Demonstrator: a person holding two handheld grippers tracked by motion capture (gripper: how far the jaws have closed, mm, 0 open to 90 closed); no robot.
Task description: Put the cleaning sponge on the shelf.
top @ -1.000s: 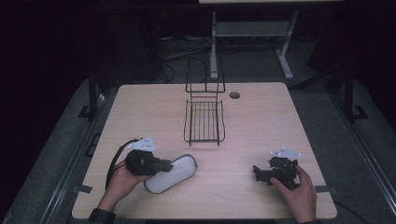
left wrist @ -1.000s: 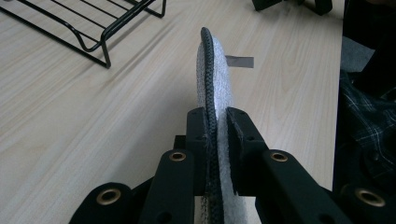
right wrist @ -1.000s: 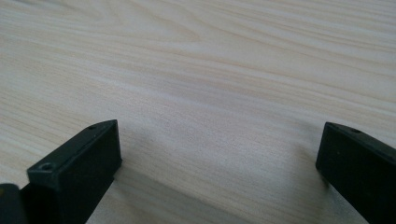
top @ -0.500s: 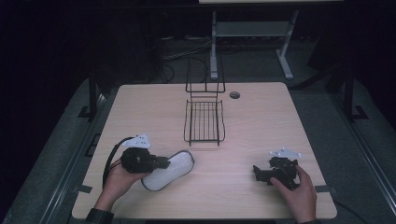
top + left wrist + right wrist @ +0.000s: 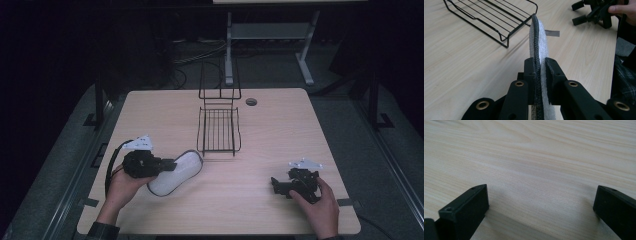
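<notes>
White and flat, with a dark knitted rim, the oval fabric pad (image 5: 176,172) had changed its attitude within the last second: where it had lain flat on the table at lower left, its far end now pointed up toward the centre of the frame, the whole thing turned partly on edge. The left gripper (image 5: 167,165) had tilted and lifted it a little, both black jaws clamped tight on the rim; in the left gripper view the pad (image 5: 539,47) stood edge-on between the two jaws, rising straight ahead. I judged this to mean the pad was being raised clear of the table and aimed at the black wire rack (image 5: 218,127) just above and to the right of it, most likely to be stood in it; the rack held nothing yet.

The right gripper (image 5: 278,186) had not stirred at lower right, its jaws spread wide apart over bare wood with nothing between them, the person's hand (image 5: 317,202) wrapped round its body.

The pale wood-grain tabletop (image 5: 280,135) was otherwise bare, save a small round dark grommet (image 5: 251,101) near its far edge and a scrap of grey tape (image 5: 552,33) beyond the pad. The room around lay dark; a grey metal stand (image 5: 270,35) and loose cables stood at the top of the frame
</notes>
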